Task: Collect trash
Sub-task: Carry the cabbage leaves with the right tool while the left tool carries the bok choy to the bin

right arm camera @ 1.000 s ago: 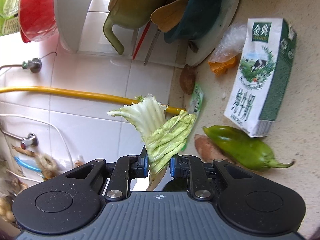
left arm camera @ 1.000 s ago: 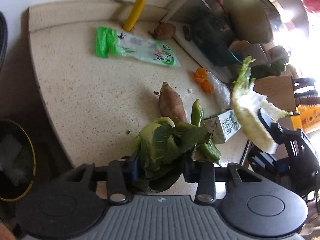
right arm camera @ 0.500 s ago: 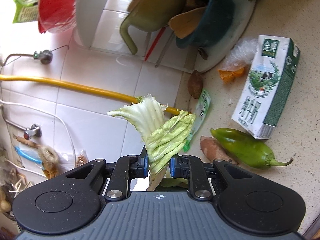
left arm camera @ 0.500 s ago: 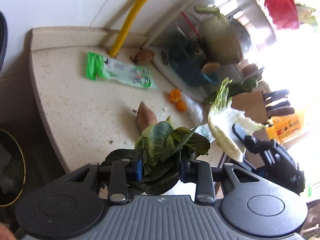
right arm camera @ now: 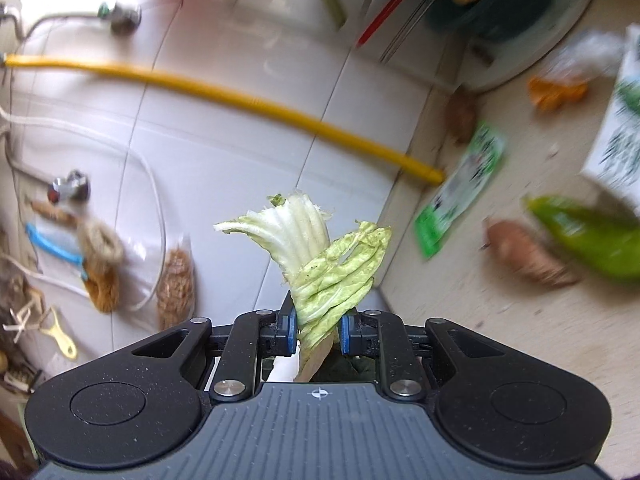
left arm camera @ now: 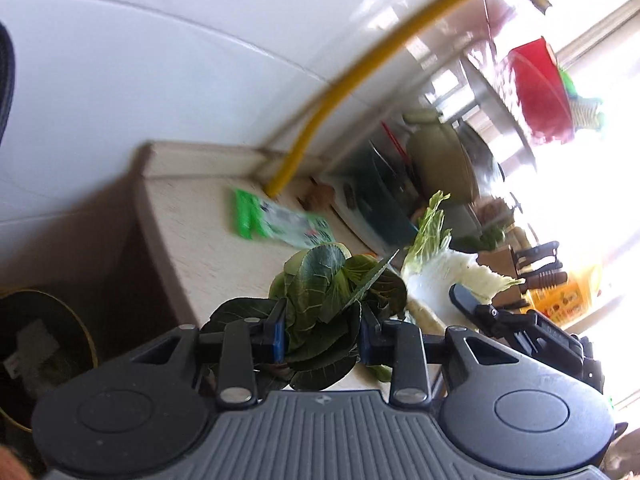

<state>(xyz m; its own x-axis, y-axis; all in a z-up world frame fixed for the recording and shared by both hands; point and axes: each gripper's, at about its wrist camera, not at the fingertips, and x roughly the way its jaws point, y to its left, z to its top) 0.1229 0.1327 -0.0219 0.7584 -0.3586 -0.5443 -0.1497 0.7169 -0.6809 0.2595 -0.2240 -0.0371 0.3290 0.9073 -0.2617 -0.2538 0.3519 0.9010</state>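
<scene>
Left wrist view: left gripper is clamped on a bunch of dark green leaves, blue pads pressing it from both sides, bunch lifted clear of the counter. Landmark = yellow hose, which runs down the white tiled wall and meets the counter at the back edge. Green snack wrapper lies flat on the counter right at the hose's foot. Past the hose's foot, along the wall, a dark teal bowl with an olive-green jug behind it; red bowl higher up beyond that, blurred. On the other side of the hose, down off the counter's edge, a dark bin with a yellowish rim and pale scraps inside. Right gripper shows beside the leaves, carrying a pale cabbage leaf.

Right wrist view: right gripper pinches the cabbage leaf at its lower end, white ribs and crinkled green part sticking up in the air in front of the wall. Yellow hose crosses the tiles and ends at the counter. Snack wrapper sits just at the hose end. Further from the hose: sweet potato, then green pepper, milk carton at the frame edge, all motion-blurred. Orange scraps lie next to a clear plastic bag.
</scene>
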